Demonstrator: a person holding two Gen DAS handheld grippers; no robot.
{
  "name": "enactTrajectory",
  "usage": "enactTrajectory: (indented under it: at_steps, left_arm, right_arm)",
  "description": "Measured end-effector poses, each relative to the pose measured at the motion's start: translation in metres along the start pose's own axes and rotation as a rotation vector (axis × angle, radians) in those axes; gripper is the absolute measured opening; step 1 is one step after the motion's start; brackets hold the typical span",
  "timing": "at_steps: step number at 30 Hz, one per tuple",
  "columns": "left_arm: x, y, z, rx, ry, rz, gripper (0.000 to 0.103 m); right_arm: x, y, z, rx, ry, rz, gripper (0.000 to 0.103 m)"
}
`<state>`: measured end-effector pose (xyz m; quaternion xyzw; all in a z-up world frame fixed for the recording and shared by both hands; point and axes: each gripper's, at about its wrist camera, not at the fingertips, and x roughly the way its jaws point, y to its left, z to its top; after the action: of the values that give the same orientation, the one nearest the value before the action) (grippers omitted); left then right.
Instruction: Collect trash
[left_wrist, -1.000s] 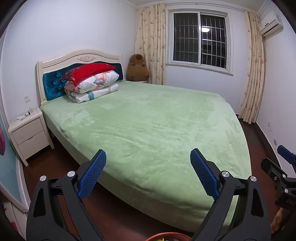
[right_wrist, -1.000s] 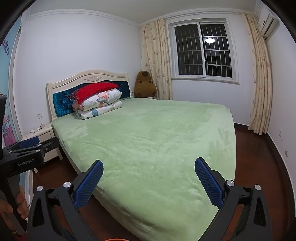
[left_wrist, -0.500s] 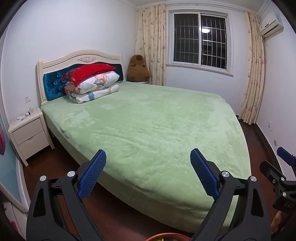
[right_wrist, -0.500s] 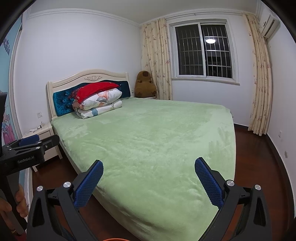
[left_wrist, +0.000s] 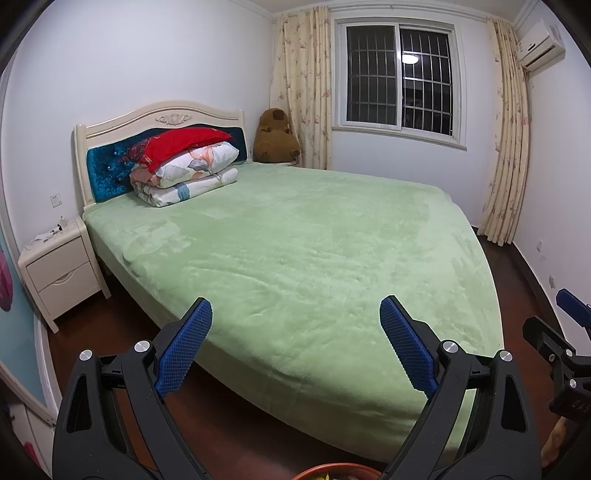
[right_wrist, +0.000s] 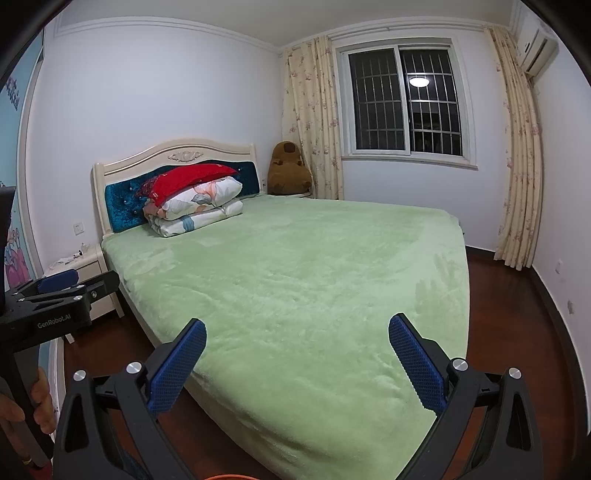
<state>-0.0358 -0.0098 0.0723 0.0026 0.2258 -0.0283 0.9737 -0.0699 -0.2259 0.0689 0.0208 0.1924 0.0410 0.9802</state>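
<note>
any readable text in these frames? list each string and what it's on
"GenRobot.AI": printed in white on the black body of the left tool, seen at the left edge of the right wrist view.
Partial marking on the right tool's body, left wrist view: cut off, unreadable.
Characters on the colourful wall panel: too distorted to read.
Air conditioner: logo too small.

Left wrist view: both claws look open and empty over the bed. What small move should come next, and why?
Probably tilt the left claw down toward the red-rimmed round container at the frame's bottom edge. The green plush bedspread shows no trash, the right claw is open and empty too, and only that container hints at contents.
</note>
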Motion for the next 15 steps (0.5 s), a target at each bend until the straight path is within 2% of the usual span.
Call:
enactTrajectory:
  at_steps: [15]
  left_arm:
    - [0.0015, 0.0006, -0.0001, 0.005, 0.001, -0.005, 0.09]
  right_arm:
    - [-0.0009, -0.0002, 0.0003, 0.003, -0.001, -0.001, 0.097]
